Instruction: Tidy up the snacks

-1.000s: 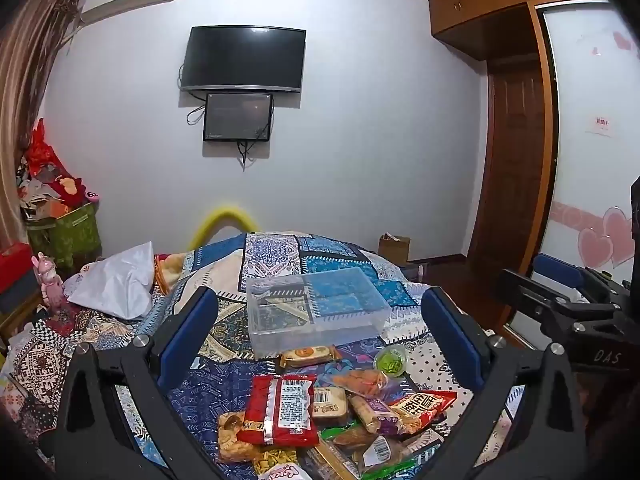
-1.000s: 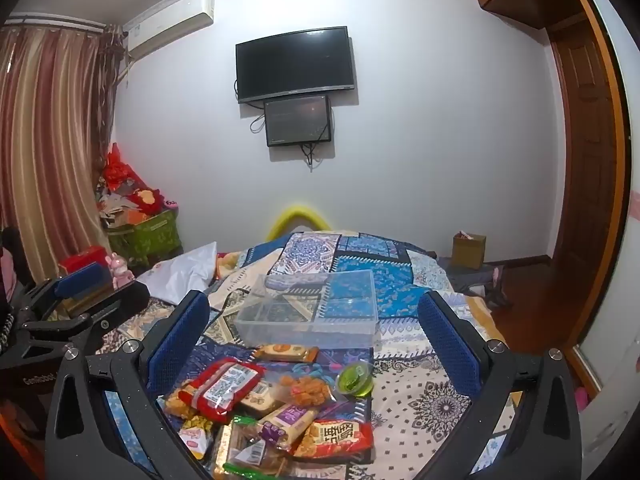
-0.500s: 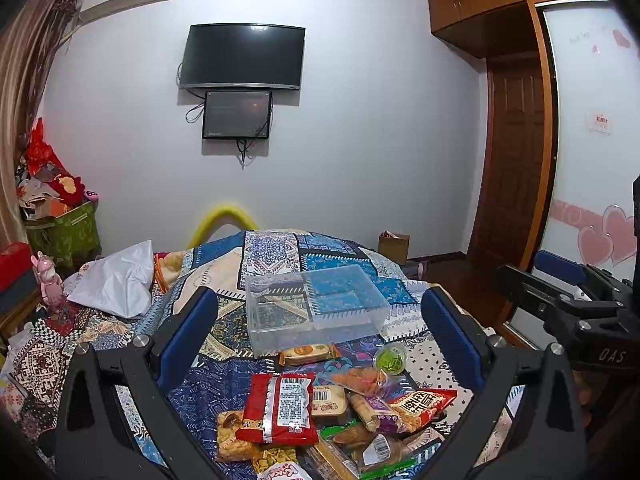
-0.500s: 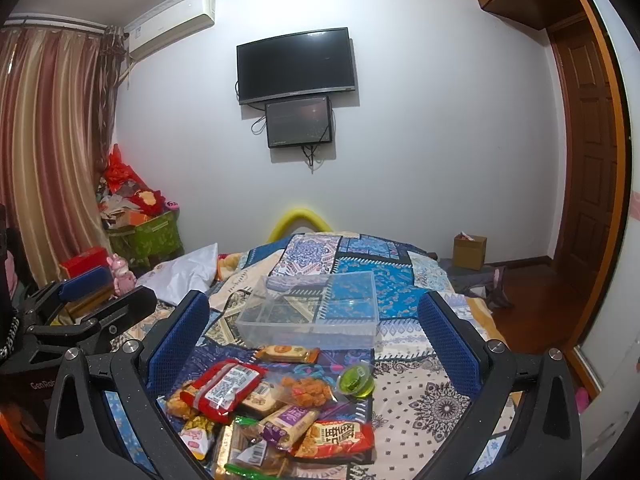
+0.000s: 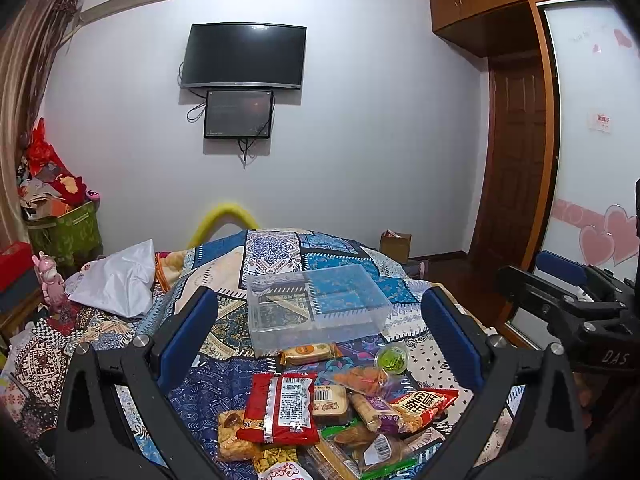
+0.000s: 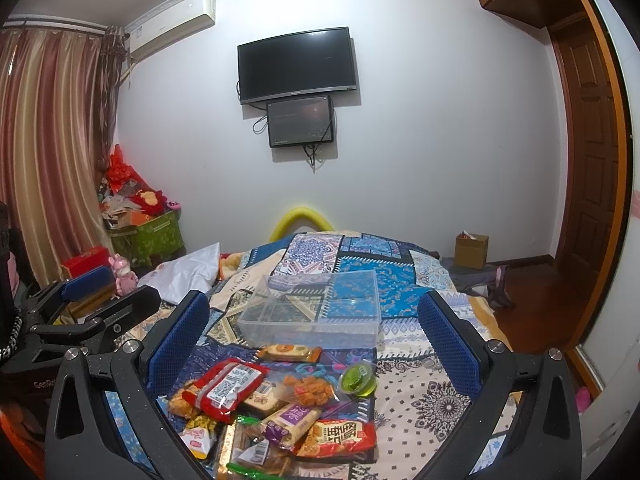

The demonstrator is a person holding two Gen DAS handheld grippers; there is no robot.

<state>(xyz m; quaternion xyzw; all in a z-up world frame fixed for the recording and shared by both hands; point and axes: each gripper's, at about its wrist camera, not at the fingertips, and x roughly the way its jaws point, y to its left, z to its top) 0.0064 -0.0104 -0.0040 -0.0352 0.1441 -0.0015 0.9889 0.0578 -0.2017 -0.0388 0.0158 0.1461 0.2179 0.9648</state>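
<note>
**Grippers hovering before the first pick**

Left gripper is hanging spread and empty; right gripper likewise. The snacks are lying heaped just before the clear bin. Next probably calls for descending onto one packet.

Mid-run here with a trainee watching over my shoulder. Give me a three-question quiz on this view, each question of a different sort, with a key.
1. True or false: the clear plastic bin already holds some snacks.
2. Multiple choice: the small green jelly cup lies (A) inside the bin, (B) on the quilt at the right edge of the snack pile, (C) in a gripper.
3. Fill in: both the left gripper and the right gripper are ____ and hold nothing.

Key
1. False; only the quilt pattern shows through it.
2. B
3. open
</note>
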